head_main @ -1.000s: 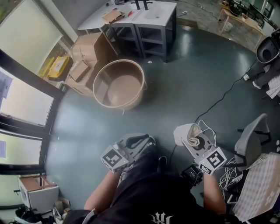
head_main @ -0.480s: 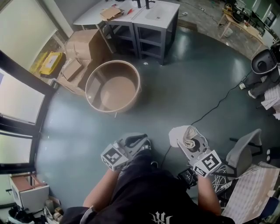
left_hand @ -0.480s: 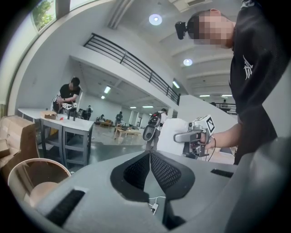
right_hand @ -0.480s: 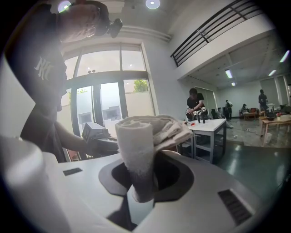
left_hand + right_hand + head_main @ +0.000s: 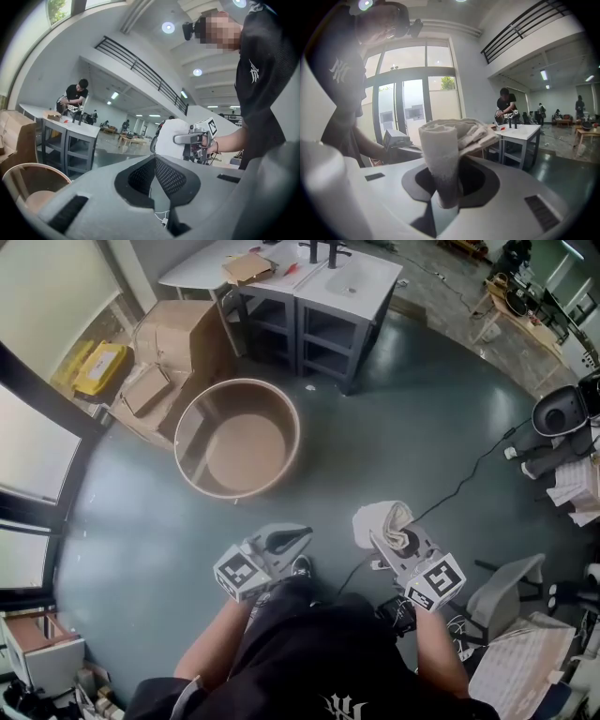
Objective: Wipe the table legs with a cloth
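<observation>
A rolled white cloth [image 5: 381, 520] [image 5: 449, 140] stands up between the jaws of my right gripper [image 5: 388, 532] [image 5: 446, 187], which is shut on it. Both are held at waist height over the dark floor. My left gripper [image 5: 281, 540] [image 5: 153, 161] is level with it to the left, jaws together with nothing in them. The left gripper view also catches the cloth [image 5: 169, 137] from the side. The white tables [image 5: 349, 281] [image 5: 526, 132] [image 5: 65, 127] with dark grey legs [image 5: 352, 360] stand far ahead, well apart from both grippers.
A big round beige tub [image 5: 238, 438] sits on the floor between me and the tables. Cardboard boxes [image 5: 176, 332] lie left of the tables. A black cable [image 5: 469, 476] runs across the floor at right, near a grey chair [image 5: 504, 585]. Windows line the left wall.
The head view has shifted: the tub and tables now sit lower and nearer in frame. Both grippers have drifted a little left, the right still holding the cloth.
</observation>
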Motion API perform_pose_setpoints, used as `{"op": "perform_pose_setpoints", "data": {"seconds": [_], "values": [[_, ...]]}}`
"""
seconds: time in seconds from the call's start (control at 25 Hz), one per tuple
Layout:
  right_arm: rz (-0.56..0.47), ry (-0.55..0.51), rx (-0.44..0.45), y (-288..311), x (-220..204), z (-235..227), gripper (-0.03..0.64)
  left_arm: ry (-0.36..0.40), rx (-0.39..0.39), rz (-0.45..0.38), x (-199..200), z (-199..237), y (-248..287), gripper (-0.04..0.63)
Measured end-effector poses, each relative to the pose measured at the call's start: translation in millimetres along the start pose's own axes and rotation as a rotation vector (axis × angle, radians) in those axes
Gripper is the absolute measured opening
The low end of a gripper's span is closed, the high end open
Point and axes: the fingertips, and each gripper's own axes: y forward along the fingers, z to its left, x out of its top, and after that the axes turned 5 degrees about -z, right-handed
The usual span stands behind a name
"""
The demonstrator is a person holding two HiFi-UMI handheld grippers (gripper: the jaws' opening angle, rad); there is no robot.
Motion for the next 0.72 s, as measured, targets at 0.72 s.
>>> {"op": "perform_pose_setpoints", "data": {"seconds": [0.72], "values": [[0.061, 0.009, 0.180, 57, 1, -133, 0.075, -0.016, 0.238, 0.001, 0, 81, 72, 0.006]]}}
